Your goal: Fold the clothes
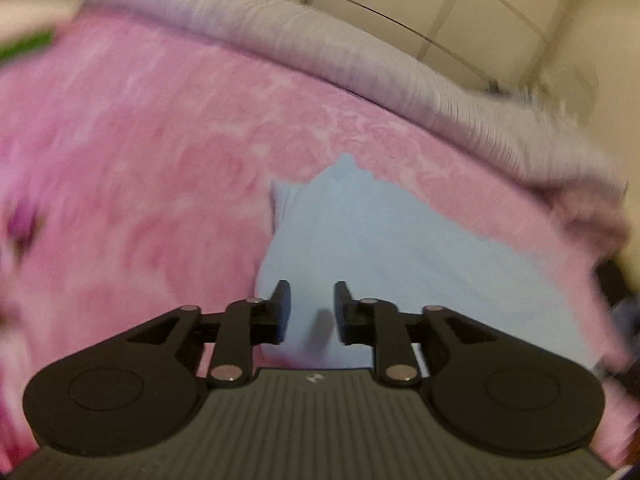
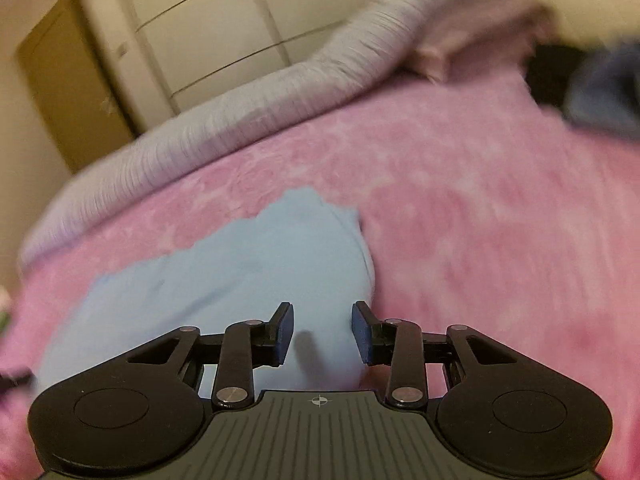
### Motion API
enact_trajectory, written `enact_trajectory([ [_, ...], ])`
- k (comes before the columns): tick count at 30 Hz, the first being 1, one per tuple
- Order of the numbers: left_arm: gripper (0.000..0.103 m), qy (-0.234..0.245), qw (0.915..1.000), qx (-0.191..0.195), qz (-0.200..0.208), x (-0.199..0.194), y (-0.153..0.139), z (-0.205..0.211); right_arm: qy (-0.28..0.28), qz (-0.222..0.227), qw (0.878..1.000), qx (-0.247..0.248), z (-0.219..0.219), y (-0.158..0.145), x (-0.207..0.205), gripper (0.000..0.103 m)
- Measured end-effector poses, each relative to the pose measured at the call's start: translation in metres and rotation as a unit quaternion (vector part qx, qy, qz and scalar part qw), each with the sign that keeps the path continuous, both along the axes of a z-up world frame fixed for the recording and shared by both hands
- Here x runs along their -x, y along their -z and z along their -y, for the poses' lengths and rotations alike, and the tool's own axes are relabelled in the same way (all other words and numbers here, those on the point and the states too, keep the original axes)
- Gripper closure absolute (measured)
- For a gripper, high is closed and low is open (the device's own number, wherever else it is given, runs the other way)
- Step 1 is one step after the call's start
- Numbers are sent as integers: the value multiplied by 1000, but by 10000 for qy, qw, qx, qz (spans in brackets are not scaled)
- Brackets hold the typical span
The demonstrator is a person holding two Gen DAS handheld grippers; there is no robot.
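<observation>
Pink floral bedspread, grey ribbed blanket, cream wardrobe, blue garment, left tool and right tool spread, empty

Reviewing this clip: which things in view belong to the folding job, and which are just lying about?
Part of the job:
- light blue garment, spread on the bed
- left hand-held gripper, open
- right hand-held gripper, open

Just lying about:
- pink blanket
- grey bedding along the far edge
- dark clothing, blurred
- wardrobe
</observation>
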State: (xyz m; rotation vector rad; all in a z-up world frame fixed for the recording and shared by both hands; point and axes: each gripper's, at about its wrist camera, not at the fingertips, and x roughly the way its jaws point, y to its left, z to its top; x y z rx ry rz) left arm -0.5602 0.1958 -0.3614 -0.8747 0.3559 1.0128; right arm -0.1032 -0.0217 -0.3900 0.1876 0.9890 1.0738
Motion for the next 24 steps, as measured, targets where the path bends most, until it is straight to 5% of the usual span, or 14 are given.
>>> enact_trajectory([
  [2, 59, -200, 9979, 362, 506, 11, 4, 11, 149, -643, 9976, -194, 19, 1, 1, 60],
  [5, 57, -562, 9882, 829, 1160, 20, 20, 10, 373, -1603, 9852, -479, 47, 4, 3, 44],
  [8, 57, -658, 9882, 762, 1156, 20, 24, 8, 639, -2307, 9687, -652, 42, 23, -4, 44],
  [12, 72, -728, 9897, 609, 1076, 18, 25, 5, 762, -1886, 9775, -549, 14, 21, -8, 45],
  [14, 83, -763, 9903, 532, 1035, 17, 26, 4, 780, -1536, 9843, -373, -3, 19, -8, 73],
  [17, 90, -816, 9910, 417, 975, 16, 28, 2, 768, -1398, 9868, -293, -8, 22, -11, 86],
  [24, 92, -777, 9912, 360, 1013, 31, 20, 30, 540, -1129, 9920, -152, 24, 3, -7, 89],
])
